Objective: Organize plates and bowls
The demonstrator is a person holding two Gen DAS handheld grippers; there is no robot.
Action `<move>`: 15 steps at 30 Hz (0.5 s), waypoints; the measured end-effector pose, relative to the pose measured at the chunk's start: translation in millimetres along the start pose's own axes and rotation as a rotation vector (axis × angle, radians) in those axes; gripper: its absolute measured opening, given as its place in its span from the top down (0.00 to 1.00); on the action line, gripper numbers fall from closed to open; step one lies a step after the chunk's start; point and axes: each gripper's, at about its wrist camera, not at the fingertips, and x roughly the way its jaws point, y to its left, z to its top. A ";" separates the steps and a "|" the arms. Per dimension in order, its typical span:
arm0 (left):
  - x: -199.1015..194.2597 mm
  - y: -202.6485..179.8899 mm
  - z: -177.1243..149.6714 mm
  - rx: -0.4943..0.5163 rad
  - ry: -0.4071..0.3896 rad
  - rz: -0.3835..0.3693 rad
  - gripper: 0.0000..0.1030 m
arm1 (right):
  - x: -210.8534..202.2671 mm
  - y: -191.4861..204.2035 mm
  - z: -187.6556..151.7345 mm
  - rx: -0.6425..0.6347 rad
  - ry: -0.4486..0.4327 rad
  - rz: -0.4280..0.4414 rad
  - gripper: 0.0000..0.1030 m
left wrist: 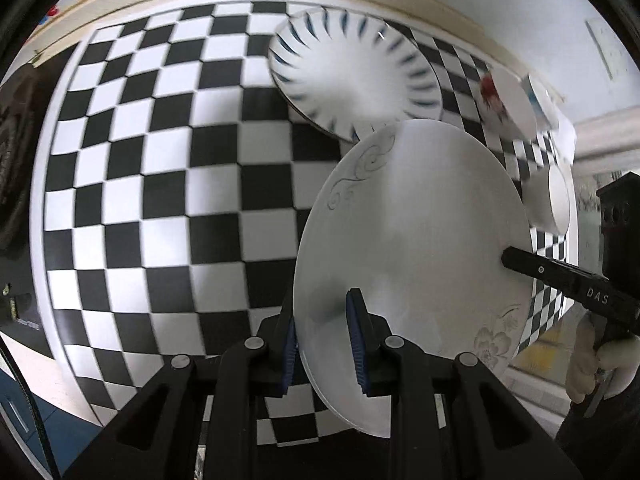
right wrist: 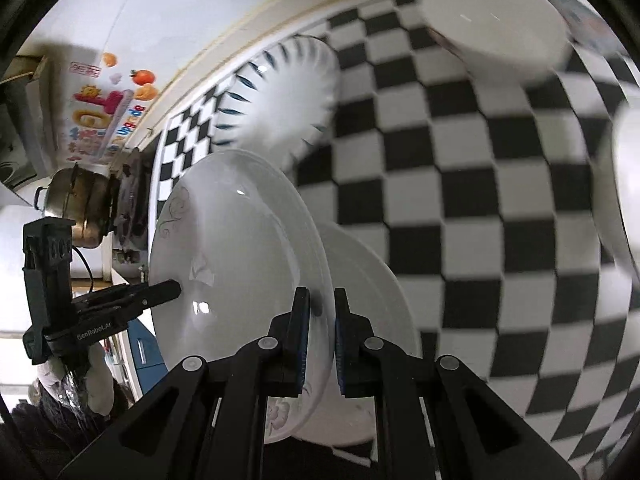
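Observation:
A white plate with grey scroll and flower marks (left wrist: 416, 248) is held between both grippers above the checkered table. My left gripper (left wrist: 320, 344) is shut on its near rim. My right gripper (right wrist: 320, 344) is shut on the opposite rim of the same plate (right wrist: 236, 272), and its finger shows in the left wrist view (left wrist: 560, 280). A second plain white plate (right wrist: 368, 320) lies just under it. A white plate with blue radial strokes (left wrist: 352, 76) lies farther back; it also shows in the right wrist view (right wrist: 288, 100).
White bowls (right wrist: 500, 36) sit at the table's far right, one (left wrist: 508, 100) with a red mark, another (right wrist: 628, 184) at the right edge. A metal pot (right wrist: 80, 208) stands off the table's left. The checkered table (left wrist: 160, 160) ends at a cream wall.

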 end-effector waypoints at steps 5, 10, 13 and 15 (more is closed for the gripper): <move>15.6 -15.2 -7.8 0.020 0.024 0.007 0.80 | -1.5 -25.0 -27.7 0.043 0.000 -0.004 0.87; 27.6 -25.6 -13.3 0.034 0.045 0.026 0.79 | -0.3 -36.8 -40.0 0.060 0.008 -0.016 0.87; 34.6 -28.5 -15.4 0.033 0.055 0.044 0.78 | 1.6 -37.5 -42.1 0.055 0.016 -0.021 0.88; 38.4 -29.9 -14.4 0.034 0.055 0.058 0.77 | 2.6 -32.9 -41.4 0.038 0.018 -0.034 0.88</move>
